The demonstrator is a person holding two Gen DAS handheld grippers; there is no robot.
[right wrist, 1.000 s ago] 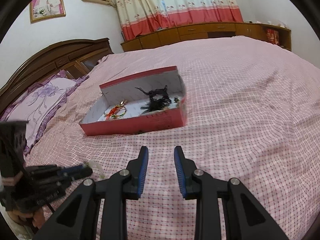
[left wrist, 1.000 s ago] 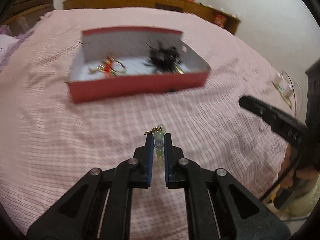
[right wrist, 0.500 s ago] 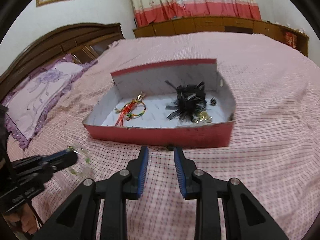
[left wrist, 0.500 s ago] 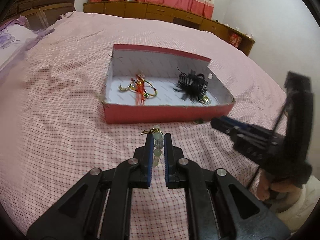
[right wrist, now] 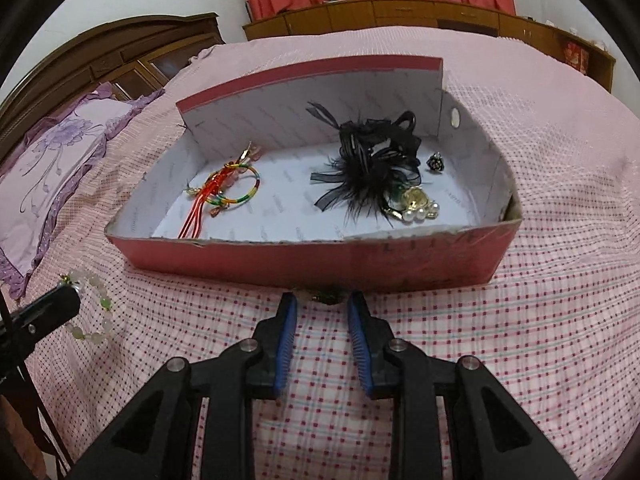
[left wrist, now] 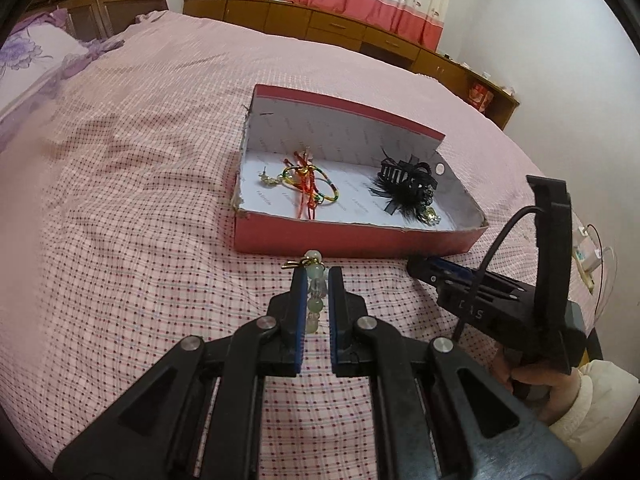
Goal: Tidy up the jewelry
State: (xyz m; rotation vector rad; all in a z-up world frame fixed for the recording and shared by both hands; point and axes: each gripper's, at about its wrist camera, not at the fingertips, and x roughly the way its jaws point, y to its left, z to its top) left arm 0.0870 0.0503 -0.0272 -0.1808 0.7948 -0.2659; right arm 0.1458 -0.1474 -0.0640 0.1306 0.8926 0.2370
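My left gripper point(left wrist: 318, 276) is shut on a pale green bead bracelet point(left wrist: 314, 284), held above the bedspread just in front of the red box point(left wrist: 352, 238). The bracelet also hangs from that gripper in the right wrist view point(right wrist: 94, 308). The box point(right wrist: 304, 262) holds a multicoloured bangle with red cord point(right wrist: 228, 190), a black feather hair clip point(right wrist: 372, 160), a pearl brooch point(right wrist: 416, 206) and a small dark ring point(right wrist: 435, 161). My right gripper point(right wrist: 322, 300) is open, low over the bed, with a small dark-gold piece point(right wrist: 328, 297) lying between its tips against the box's front wall.
The pink checked bedspread point(left wrist: 140, 200) spreads all around the box. A purple flowered pillow point(right wrist: 52, 160) and wooden headboard point(right wrist: 120, 52) lie to the left. A low wooden cabinet point(left wrist: 340, 32) and curtains stand beyond. A white charger with cable point(left wrist: 586, 256) lies at the right bed edge.
Both grippers moved closer to the box. The right gripper dropped lower, so the small piece by the box wall now lies between its tips. The left still holds the bracelet.
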